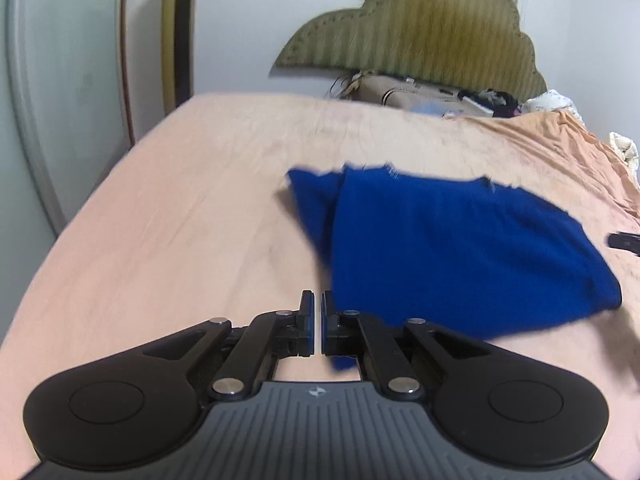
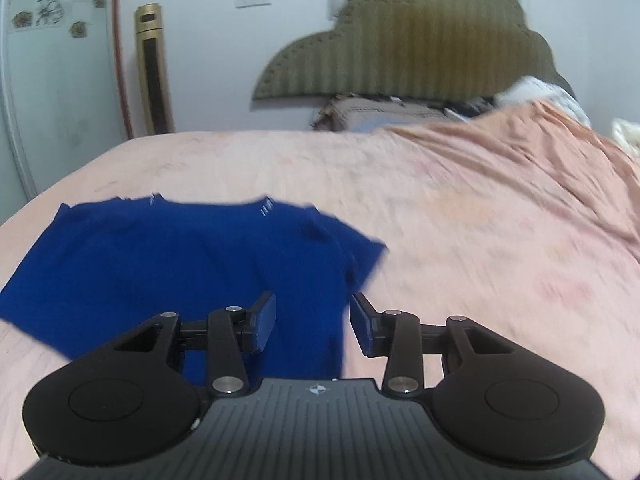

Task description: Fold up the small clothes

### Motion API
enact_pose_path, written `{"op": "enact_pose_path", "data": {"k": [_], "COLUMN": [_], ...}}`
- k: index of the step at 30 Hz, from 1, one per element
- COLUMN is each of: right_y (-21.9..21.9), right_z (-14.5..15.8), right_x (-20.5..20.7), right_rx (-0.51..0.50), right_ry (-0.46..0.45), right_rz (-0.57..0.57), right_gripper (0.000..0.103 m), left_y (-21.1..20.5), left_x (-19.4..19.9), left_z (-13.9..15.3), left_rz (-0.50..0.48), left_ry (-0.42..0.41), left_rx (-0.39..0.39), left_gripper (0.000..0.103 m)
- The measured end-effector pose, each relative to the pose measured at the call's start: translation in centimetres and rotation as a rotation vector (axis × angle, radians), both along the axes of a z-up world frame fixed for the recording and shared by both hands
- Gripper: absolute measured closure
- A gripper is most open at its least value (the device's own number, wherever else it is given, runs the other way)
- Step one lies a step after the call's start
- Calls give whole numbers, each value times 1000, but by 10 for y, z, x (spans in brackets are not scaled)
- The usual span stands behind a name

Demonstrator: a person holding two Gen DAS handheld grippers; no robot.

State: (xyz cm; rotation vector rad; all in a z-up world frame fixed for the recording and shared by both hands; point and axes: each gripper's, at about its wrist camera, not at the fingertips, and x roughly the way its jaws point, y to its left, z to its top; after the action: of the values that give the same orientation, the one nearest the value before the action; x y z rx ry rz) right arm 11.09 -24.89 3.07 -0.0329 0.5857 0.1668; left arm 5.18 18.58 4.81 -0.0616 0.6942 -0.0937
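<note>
A small blue T-shirt [image 1: 440, 248] lies flat on the pink bed sheet [image 1: 180, 200], one sleeve folded in at its left side. My left gripper [image 1: 319, 312] hovers at the shirt's near left corner, shut, and only pink sheet shows in the thin slit between its pads. In the right wrist view the same shirt [image 2: 180, 264] spreads to the left, with its other sleeve [image 2: 360, 252] pointing right. My right gripper [image 2: 313, 320] stands open over the shirt's right edge, and the pads are clear of the cloth. Its black tip [image 1: 624, 242] shows at the right border of the left wrist view.
A padded olive headboard [image 1: 420, 36] leans on the far wall, with a beige bag [image 1: 408, 94] and clutter below it. Rumpled sheet [image 2: 520, 152] rises at the right, by white bedding [image 2: 540, 88]. A gold tower fan [image 2: 152, 68] stands beyond the bed's far left corner.
</note>
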Motion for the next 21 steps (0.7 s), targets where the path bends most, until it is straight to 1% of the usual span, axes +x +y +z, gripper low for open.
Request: {"op": "enact_pose_path", "data": {"k": [2, 4, 5, 6, 7, 8, 9, 10, 11, 12, 14, 16, 17, 18, 19, 21], "right_y": [11, 16, 17, 17, 17, 16, 13, 8, 4, 4, 15, 29, 33, 37, 38, 39], "right_z": [-3, -9, -13, -19, -25, -32, -37, -39, -37, -34, -28, -24, -26, -29, -34, -41], "right_x": [28, 57, 69, 80, 87, 92, 94, 93, 86, 77, 57, 37, 31, 27, 26, 24], "right_rx": [-2, 50, 62, 56, 35, 1, -28, -28, -3, 3, -53, -99, -101, -100, -100, -127], "right_ry": [10, 35, 53, 76, 87, 91, 94, 96, 88, 74, 17, -45, -47, -29, -8, 13], "right_rz": [4, 4, -7, -34, -69, -112, -153, -184, -201, -205, -183, -116, -83, -55, -47, -69], "right_gripper": [56, 56, 53, 47, 44, 37, 27, 23, 24, 24, 24, 18, 14, 14, 14, 14], "left_y": [-23, -47, -58, -65, -72, -76, -78, -79, -79, -80, -78, -75, -74, -74, -75, -75], "left_x": [19, 38, 47, 54, 59, 62, 62, 61, 56, 53, 49, 48, 48, 47, 46, 44], "left_z": [0, -9, -16, -22, -30, -36, -43, -48, -51, -51, -50, -49, -49, -49, -49, -50], "left_rz": [-17, -16, -11, -5, 0, 5, 11, 13, 10, 4, 2, 7, 12, 15, 17, 20], "left_ry": [3, 25, 42, 55, 67, 79, 92, 105, 92, 81, 85, 90, 92, 91, 89, 83], "left_rx": [29, 63, 79, 89, 97, 105, 112, 118, 122, 132, 129, 115, 110, 106, 106, 108], "left_gripper": [99, 99, 99, 99, 99, 99, 99, 99, 99, 99, 99, 99, 99, 99, 98, 98]}}
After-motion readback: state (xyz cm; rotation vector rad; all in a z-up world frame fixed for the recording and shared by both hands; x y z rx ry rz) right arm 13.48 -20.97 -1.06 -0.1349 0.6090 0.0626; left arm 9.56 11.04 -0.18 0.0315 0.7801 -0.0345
